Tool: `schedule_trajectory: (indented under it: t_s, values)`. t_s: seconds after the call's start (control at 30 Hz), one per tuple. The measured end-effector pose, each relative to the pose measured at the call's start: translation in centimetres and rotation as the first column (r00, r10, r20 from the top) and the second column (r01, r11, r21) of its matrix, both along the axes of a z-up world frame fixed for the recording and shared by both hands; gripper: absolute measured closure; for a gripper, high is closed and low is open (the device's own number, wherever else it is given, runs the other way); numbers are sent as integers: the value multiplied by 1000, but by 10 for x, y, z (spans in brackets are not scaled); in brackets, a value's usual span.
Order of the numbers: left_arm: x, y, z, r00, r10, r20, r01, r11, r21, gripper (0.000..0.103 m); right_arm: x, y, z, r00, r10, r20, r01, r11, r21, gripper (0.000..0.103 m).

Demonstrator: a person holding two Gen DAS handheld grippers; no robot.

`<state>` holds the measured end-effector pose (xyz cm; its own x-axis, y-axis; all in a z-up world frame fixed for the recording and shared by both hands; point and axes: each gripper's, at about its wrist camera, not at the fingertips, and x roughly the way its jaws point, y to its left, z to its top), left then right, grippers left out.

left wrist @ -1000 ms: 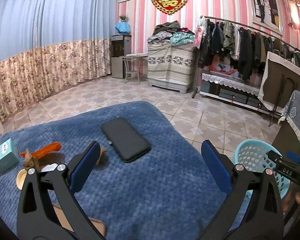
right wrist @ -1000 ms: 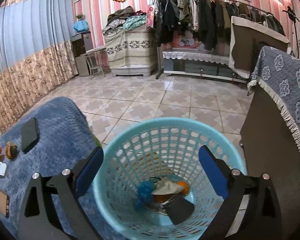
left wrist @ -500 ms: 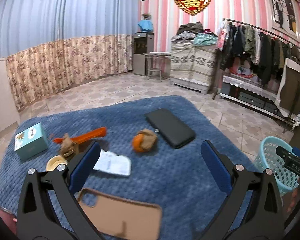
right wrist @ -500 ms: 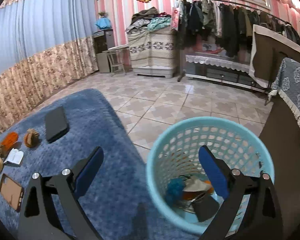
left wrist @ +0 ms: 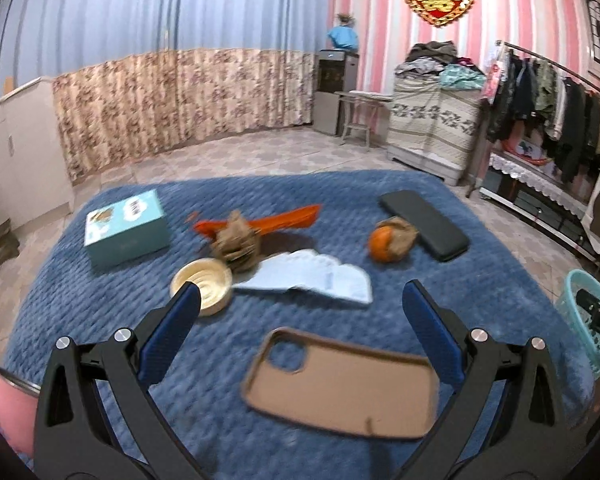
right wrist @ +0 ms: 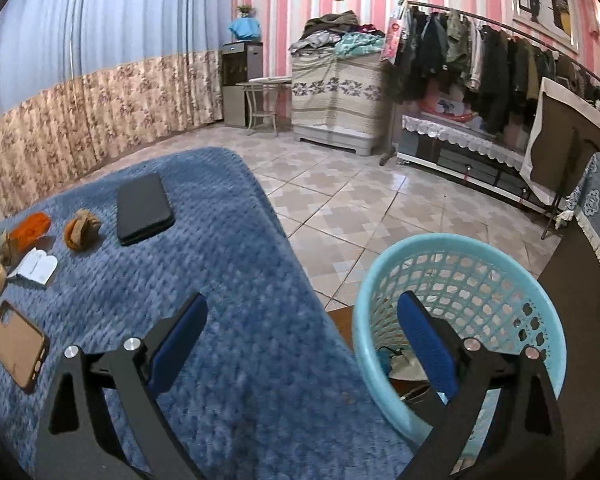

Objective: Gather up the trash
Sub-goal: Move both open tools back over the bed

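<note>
On the blue blanket (left wrist: 480,280) lie a crumpled brown paper wad (left wrist: 236,242), an orange wrapper (left wrist: 276,218), a white paper (left wrist: 320,276), a small round cup (left wrist: 202,286) and an orange fruit in brown paper (left wrist: 390,238). My left gripper (left wrist: 300,316) hovers open over the near part of the blanket, empty. My right gripper (right wrist: 300,330) is open and empty above the blanket's edge, beside the light blue basket (right wrist: 512,288). The basket holds some trash at its bottom (right wrist: 400,364). The fruit in paper (right wrist: 81,229) and the white paper (right wrist: 36,266) show at the left of the right wrist view.
A black phone (left wrist: 424,224), a tan phone case (left wrist: 340,384) and a teal box (left wrist: 126,226) also rest on the blanket. Tiled floor (right wrist: 360,204) lies beyond, with a clothes rack (right wrist: 480,64) and a covered cabinet (right wrist: 336,96) at the back. A dark draped table (right wrist: 596,264) stands right of the basket.
My left gripper has swung left and back, so the paper, cup, wad and phone case came into view. My right gripper has moved left off the basket toward the blanket. Both stay open.
</note>
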<state>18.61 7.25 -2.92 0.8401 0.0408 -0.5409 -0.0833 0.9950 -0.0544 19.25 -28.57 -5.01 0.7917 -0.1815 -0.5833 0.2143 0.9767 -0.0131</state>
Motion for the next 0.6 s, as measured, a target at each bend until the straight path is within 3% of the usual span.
schedule_trajectory:
  t_s: [0.3, 0.6]
  values:
    - [4, 41, -28, 995, 75, -58, -74, 997, 24, 6, 9, 21, -10, 998, 61, -35, -61, 998, 9, 9]
    - [36, 78, -42, 986, 143, -90, -145, 989, -14, 6, 20, 58, -20, 986, 151, -68, -153, 988, -26, 9]
